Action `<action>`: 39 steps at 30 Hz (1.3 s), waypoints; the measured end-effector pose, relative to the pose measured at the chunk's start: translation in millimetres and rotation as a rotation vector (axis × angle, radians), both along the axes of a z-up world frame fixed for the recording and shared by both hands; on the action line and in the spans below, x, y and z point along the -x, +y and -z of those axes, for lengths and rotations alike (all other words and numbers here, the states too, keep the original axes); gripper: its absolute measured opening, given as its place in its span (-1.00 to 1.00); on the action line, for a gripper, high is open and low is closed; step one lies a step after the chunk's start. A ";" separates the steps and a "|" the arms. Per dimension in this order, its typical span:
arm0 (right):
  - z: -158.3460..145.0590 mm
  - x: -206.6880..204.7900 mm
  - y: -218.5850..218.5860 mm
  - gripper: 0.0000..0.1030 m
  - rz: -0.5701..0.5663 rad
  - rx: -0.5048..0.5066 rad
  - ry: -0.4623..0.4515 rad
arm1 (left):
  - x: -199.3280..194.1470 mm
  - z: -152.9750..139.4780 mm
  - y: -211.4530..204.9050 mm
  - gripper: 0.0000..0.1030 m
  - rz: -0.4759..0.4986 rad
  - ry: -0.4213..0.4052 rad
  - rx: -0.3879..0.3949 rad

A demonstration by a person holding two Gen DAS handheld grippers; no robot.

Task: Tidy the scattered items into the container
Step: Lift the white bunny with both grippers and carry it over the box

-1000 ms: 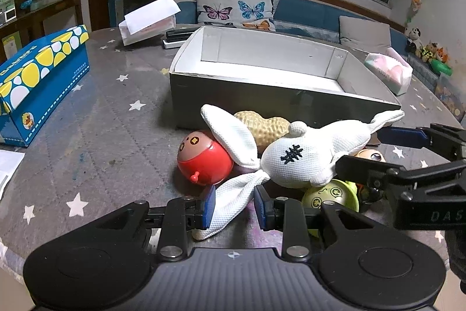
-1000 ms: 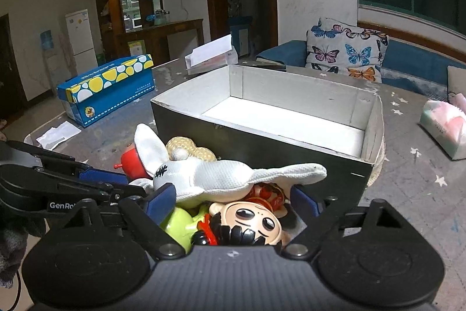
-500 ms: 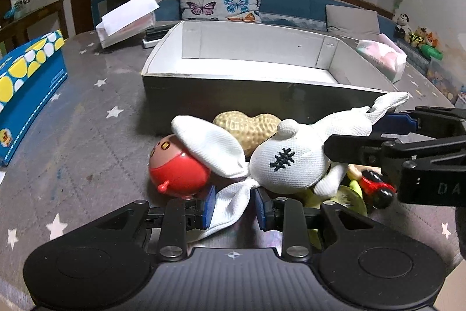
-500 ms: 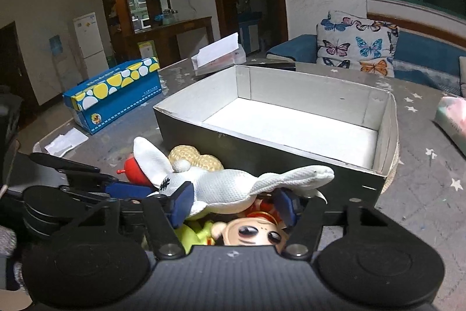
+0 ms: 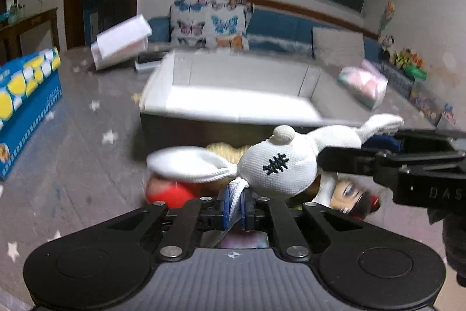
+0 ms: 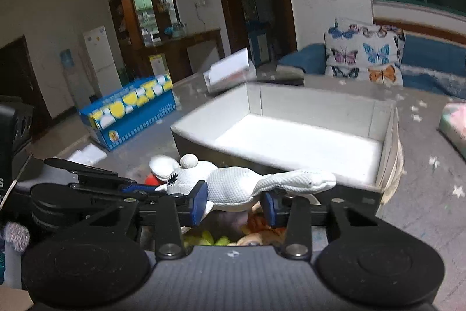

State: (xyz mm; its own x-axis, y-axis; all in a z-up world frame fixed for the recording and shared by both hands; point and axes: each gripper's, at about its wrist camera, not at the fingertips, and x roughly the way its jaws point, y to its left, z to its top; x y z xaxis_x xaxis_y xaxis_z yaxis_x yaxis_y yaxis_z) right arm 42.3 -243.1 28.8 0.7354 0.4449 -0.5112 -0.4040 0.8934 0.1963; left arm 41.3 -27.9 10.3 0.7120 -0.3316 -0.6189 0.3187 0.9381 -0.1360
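Note:
A white plush rabbit (image 5: 279, 165) hangs between my two grippers, lifted off the toy pile. My left gripper (image 5: 235, 207) is shut on one of its limbs. My right gripper (image 6: 234, 201) is shut on its body (image 6: 233, 185), one long ear (image 6: 303, 179) drooping toward the box. The open white-lined box (image 5: 233, 107) stands just beyond, empty inside; it also shows in the right wrist view (image 6: 297, 142). Under the rabbit lie a red ball toy (image 5: 169, 193), a peanut toy (image 5: 224, 149), a doll head (image 5: 352, 194) and green pieces (image 6: 215, 239).
A blue and yellow carton (image 5: 26, 95) stands at the left of the star-patterned table (image 5: 72, 142). A white open paper box (image 5: 119, 41) sits behind. A pink and green packet (image 5: 364, 83) lies right of the box. A sofa with butterfly cushions (image 5: 209, 25) is beyond.
My left gripper closed on the rabbit's limb and my right gripper closed on its body. Both rose, lifting the rabbit off the pile toward the box.

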 end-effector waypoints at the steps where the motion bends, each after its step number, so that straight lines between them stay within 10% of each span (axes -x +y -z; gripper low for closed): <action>1: -5.1 0.3 -1.9 -0.24 0.002 -0.009 -0.013 | -1.4 -7.0 0.2 -0.84 0.001 -0.015 0.007; 13: -39.8 -62.7 -33.1 -0.24 0.076 -0.081 -0.066 | -80.5 -48.4 -23.6 -0.84 0.011 -0.061 0.033; 26: 10.2 -186.5 -61.7 -0.20 0.173 -0.163 0.180 | -195.7 -2.9 -52.8 -0.83 -0.040 0.130 -0.015; 39: 19.8 -210.8 -61.9 0.10 0.212 -0.141 0.240 | -221.3 6.2 -51.5 -0.66 -0.089 0.187 -0.013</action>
State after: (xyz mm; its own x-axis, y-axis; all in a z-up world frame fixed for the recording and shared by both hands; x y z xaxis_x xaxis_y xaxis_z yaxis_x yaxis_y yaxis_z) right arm 253.1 -305.1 9.1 0.6853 0.3734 -0.6252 -0.1393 0.9099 0.3908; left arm 262.6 -79.4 4.1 0.6106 -0.2634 -0.7469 0.2045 0.9635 -0.1726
